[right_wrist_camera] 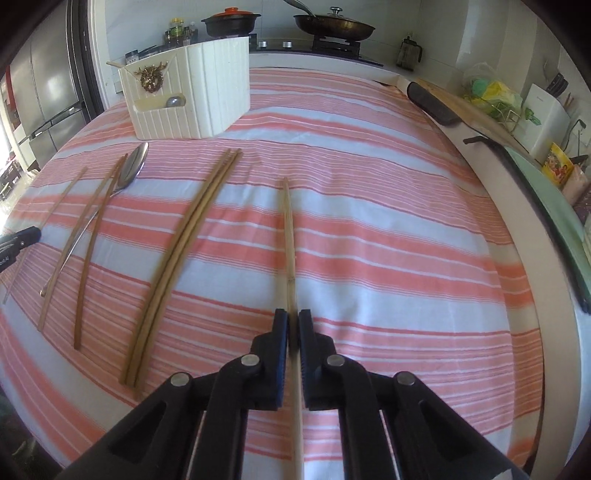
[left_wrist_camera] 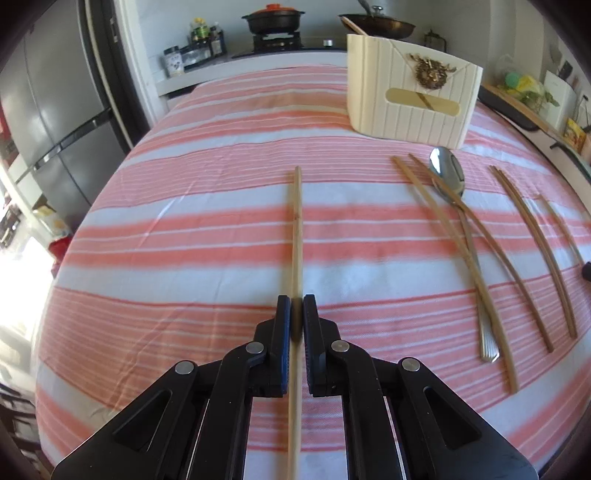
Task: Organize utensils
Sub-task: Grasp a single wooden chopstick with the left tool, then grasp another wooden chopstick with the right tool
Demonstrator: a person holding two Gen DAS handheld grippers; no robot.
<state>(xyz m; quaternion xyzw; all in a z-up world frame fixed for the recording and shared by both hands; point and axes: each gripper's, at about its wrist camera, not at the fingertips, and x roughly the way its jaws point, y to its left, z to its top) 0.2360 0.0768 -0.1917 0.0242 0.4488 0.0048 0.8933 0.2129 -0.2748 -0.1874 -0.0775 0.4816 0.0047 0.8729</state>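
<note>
My left gripper (left_wrist_camera: 296,306) is shut on a pale wooden chopstick (left_wrist_camera: 297,221) that runs straight ahead over the striped cloth. In the right wrist view my right gripper (right_wrist_camera: 293,321) is shut on another pale chopstick (right_wrist_camera: 289,229). Between the two grippers lie a metal spoon (left_wrist_camera: 448,173) crossed by two darker chopsticks (left_wrist_camera: 454,240), and a close pair of chopsticks (right_wrist_camera: 184,251). The white ribbed utensil holder (right_wrist_camera: 199,92) stands at the far side of the table, with a spoon bowl showing through its front slot. The left gripper's tip (right_wrist_camera: 22,236) shows at the left edge of the right wrist view.
A pink and white striped cloth (left_wrist_camera: 184,221) covers the table. Behind it is a stove with a black pot (left_wrist_camera: 273,20) and a pan (right_wrist_camera: 334,22). A grey fridge (left_wrist_camera: 48,110) stands at the left. A dark tray and boards (right_wrist_camera: 436,103) line the right edge.
</note>
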